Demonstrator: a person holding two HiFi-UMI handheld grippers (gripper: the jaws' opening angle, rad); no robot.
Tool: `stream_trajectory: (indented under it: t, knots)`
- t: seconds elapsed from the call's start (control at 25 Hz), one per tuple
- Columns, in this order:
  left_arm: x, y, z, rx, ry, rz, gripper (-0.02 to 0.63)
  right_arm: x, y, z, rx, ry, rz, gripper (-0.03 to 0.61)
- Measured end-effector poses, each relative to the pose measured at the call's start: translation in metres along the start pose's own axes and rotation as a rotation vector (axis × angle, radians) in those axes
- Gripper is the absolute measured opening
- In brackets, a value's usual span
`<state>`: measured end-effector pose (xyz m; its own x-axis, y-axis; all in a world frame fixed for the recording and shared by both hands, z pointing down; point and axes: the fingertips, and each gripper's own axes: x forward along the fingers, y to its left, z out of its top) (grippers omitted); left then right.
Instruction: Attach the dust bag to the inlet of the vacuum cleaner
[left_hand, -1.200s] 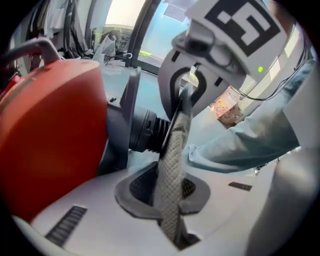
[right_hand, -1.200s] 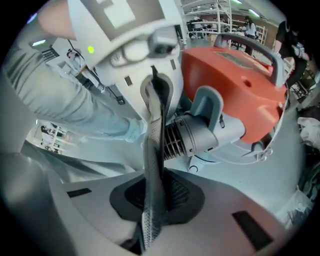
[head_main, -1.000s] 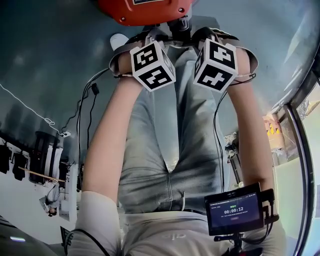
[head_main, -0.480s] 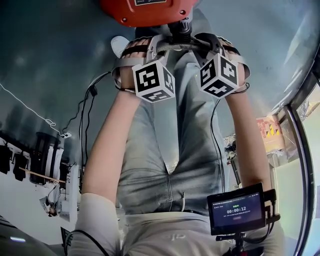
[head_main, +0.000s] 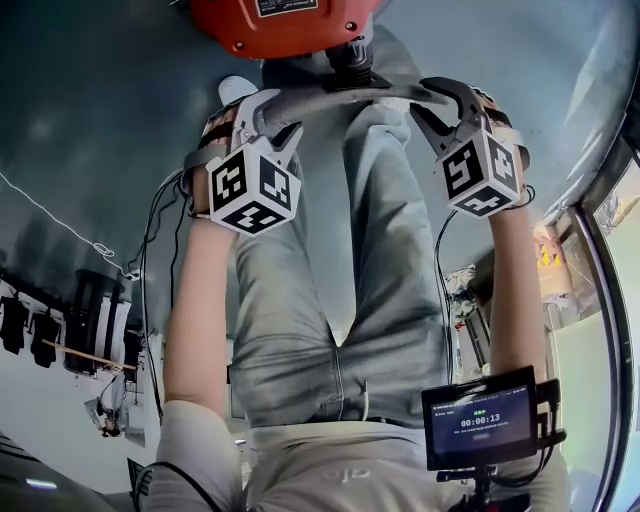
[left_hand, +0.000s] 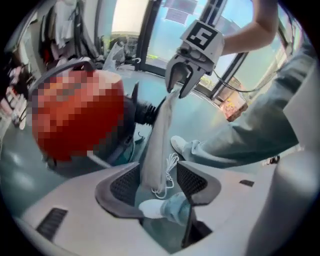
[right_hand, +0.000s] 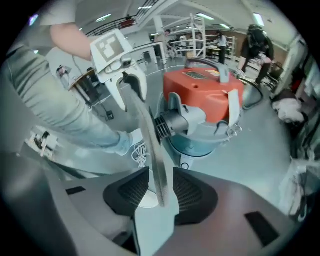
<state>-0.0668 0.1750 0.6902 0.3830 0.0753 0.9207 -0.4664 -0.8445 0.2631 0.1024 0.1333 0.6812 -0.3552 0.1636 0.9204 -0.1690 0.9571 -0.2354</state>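
1. My left gripper (left_hand: 160, 184) is opening its jaws and they stand wide. The dust bag (left_hand: 156, 135) runs up between the pads (left_hand: 125, 184) with a gap on each side, so I am not pinching it.
2. My right gripper (right_hand: 159, 194) is opening too, about halfway. The bag's thin edge stands between its pads and neither pad presses on it.
3. The bag spans from one gripper to the other as a flat strip across the top centre of the head view. There it lies right against the black inlet (head_main: 352, 62) of the orange vacuum cleaner (head_main: 280, 22).
4. In the right gripper view the ribbed inlet meets the bag's face at mid-frame. I cannot tell whether the bag's opening is fully seated on it, because the strip itself hides the joint.
5. As I judge it, the fitting is done or nearly so. What remains is to draw both grippers clear and see that the bag stays on the inlet without my support.
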Motion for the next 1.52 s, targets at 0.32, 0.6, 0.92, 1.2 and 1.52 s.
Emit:
stream_trajectory:
  t: [0.32,0.6,0.92,1.2,1.52]
  knots:
    - [0.033,-0.058,-0.075,-0.598,0.011,-0.271,0.218,0.013,0.020,-0.075,0.700,-0.167,0.075,0.130]
    - [0.080,-0.018,0.057,-0.632,-0.202,-0.132,0.216,0.061,0.012,-0.002,0.709,-0.305,0.032,0.129]
    - [0.076,-0.018,0.023,-0.318,-0.010,-0.077,0.215,0.063,0.020,-0.013,0.339,-0.054,-0.053,0.129]
    - [0.047,0.029,0.064,-0.184,-0.098,0.125,0.006,0.049,-0.033,0.031,-0.013,-0.012,-0.214,0.125]
    - [0.018,0.022,0.059,-0.288,-0.244,0.130,0.006,0.019,-0.011,0.020,0.228,-0.220,-0.266,0.052]
